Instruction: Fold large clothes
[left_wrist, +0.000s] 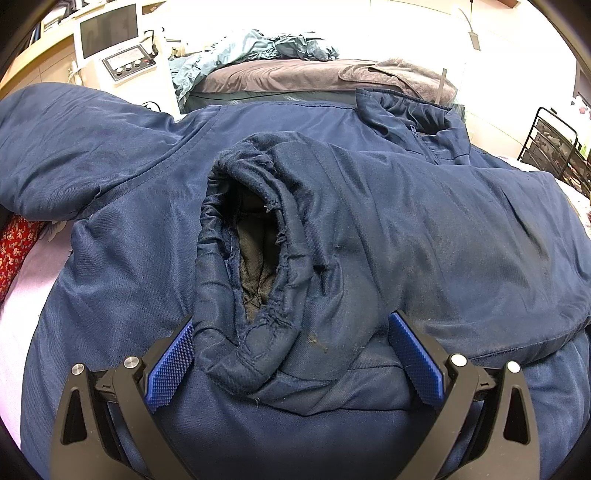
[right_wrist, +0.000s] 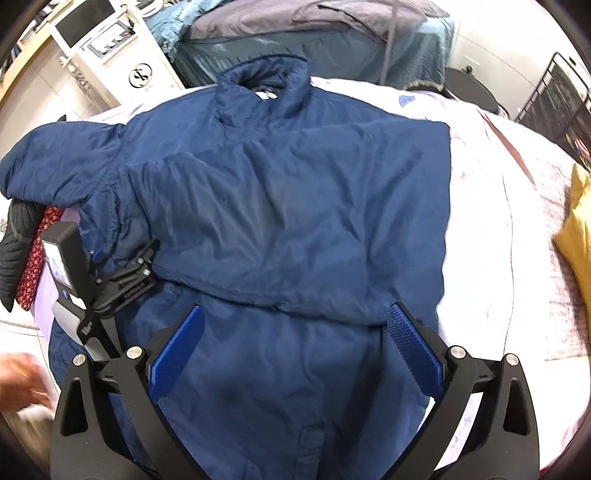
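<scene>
Navy jacket (right_wrist: 280, 206) lies between open tongs (right_wrist: 295, 354).

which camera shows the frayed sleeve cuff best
The left wrist view: the cuff fills the centre, opening and frayed edge facing the camera, between the open left gripper fingers. In the right wrist view it cannot be made out.

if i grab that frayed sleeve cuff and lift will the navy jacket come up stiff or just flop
Probably floppy: the navy jacket lies creased and draped over the bed. The folded-over sleeve cuff looks puffy and padded, so it may spring back open rather than hold a crease. The cuff's frayed edge might snag on the open left hand-held gripper.
</scene>
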